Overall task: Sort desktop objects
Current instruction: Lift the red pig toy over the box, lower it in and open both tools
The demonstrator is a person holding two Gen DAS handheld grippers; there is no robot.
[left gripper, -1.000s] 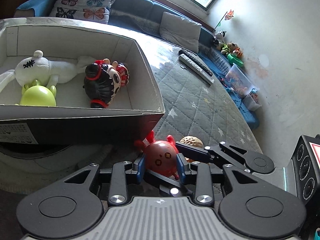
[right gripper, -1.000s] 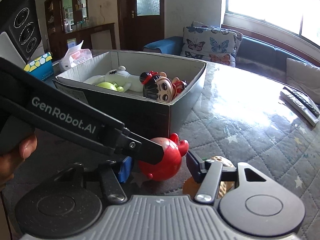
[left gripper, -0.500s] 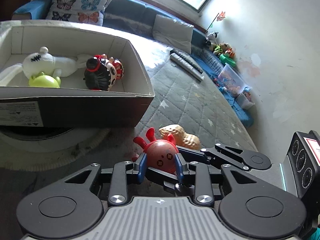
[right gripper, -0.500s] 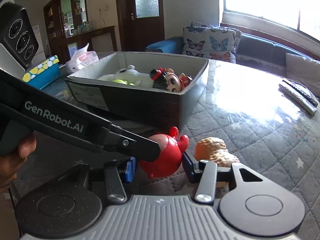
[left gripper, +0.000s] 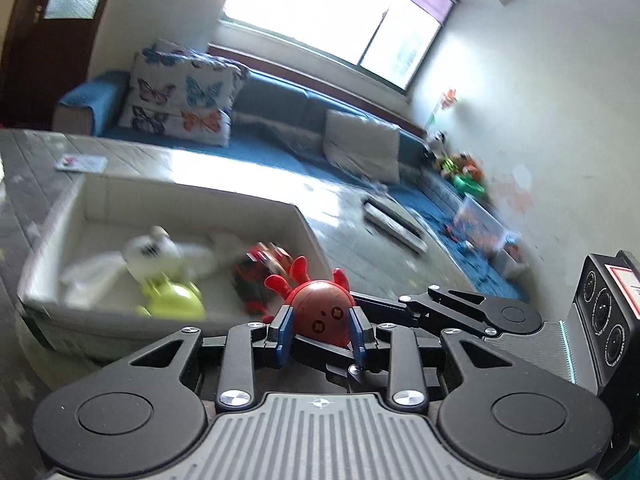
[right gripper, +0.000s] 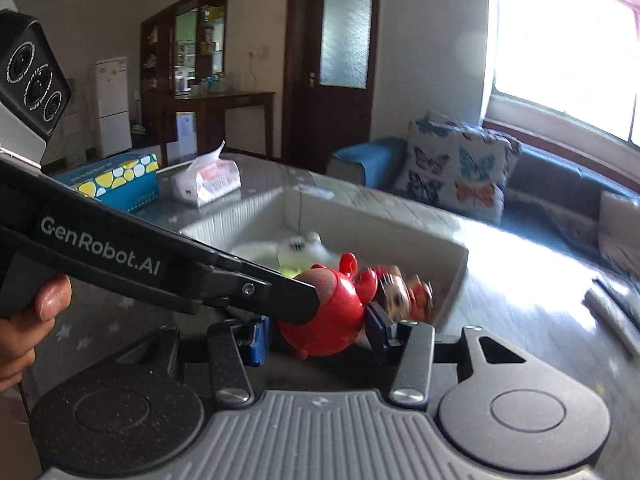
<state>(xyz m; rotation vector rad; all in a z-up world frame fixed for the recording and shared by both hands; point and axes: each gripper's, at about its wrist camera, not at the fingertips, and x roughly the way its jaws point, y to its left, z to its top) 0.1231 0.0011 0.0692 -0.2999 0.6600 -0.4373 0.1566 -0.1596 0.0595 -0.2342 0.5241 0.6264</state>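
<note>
The left gripper (left gripper: 322,330) held the red toy pig (left gripper: 322,311) between its jaws, the blue pads (left gripper: 282,333) pressing both its sides. Beyond the jaws lay the cardboard box (left gripper: 100,190). The right gripper's (right gripper: 320,338) jaws stood wide, flanking the pig without touching.

One red toy (left gripper: 322,314), one box (left gripper: 296,216) holding three toys, two hand-held grippers, two remote controls (left gripper: 394,222), two tissue packs (right gripper: 206,180) and two cushions (left gripper: 180,110) show.
</note>
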